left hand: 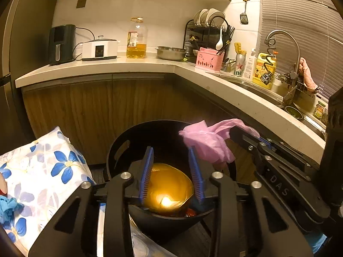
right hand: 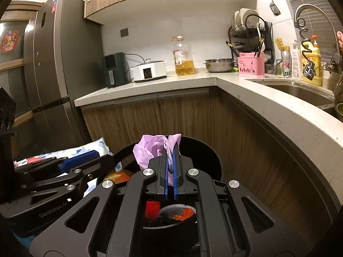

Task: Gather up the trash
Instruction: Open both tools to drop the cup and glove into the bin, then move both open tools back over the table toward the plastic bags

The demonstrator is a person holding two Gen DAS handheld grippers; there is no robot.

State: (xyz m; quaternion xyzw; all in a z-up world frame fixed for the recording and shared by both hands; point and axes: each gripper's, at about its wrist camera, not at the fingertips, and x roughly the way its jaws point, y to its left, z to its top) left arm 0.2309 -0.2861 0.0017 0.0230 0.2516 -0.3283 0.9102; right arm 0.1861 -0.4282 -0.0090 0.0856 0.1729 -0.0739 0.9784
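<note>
My right gripper (right hand: 170, 171) is clamped on a pink plastic bag (right hand: 150, 150), bunched up just above the rim of the black trash bin (right hand: 210, 156). My left gripper (left hand: 171, 171) is partly open w/ nothing between the pads, over the bin mouth; a yellow bag (left hand: 169, 190) lies inside below it. Red scraps (right hand: 184, 215) sit deeper in the bin. Floral pillow (left hand: 42, 171) just left of the bin, worktop (left hand: 128, 65) behind.

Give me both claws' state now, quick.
Left claw: open, nothing gripped, over the black bin.
Right claw: closed on the pink plastic bag.
</note>
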